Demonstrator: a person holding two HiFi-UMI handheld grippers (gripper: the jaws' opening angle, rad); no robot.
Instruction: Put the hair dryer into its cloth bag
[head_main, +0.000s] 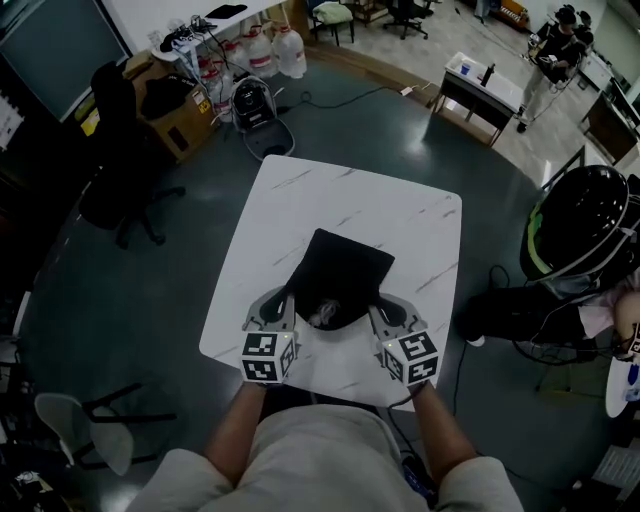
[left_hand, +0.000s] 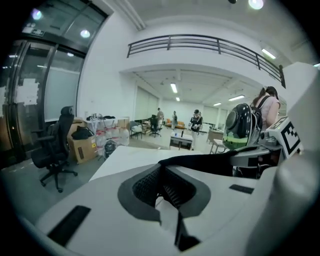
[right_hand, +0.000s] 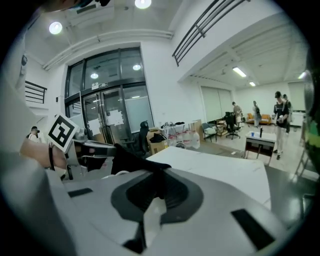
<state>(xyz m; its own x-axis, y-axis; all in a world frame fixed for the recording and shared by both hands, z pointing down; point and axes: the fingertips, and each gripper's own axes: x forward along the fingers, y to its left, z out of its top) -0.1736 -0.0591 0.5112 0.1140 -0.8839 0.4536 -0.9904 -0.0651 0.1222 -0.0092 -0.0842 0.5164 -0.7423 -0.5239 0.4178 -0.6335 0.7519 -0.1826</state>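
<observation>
The black cloth bag (head_main: 338, 272) hangs lifted over the white table (head_main: 340, 200), its mouth facing me and stretched between the two grippers. A pale grey shape, apparently the hair dryer (head_main: 324, 316), shows inside the mouth. My left gripper (head_main: 286, 303) is shut on the bag's left rim; in the left gripper view the black rim (left_hand: 210, 161) runs from its jaws (left_hand: 161, 186) across to the other gripper (left_hand: 260, 156). My right gripper (head_main: 377, 313) is shut on the right rim, with black cloth (right_hand: 131, 161) pinched in its jaws (right_hand: 156, 191).
A black office chair (head_main: 125, 190), a cardboard box (head_main: 175, 115) and water bottles (head_main: 275, 50) stand beyond the table's far left. A small desk (head_main: 478, 85) is far right, with people behind it. A black domed object (head_main: 590, 220) sits at the right.
</observation>
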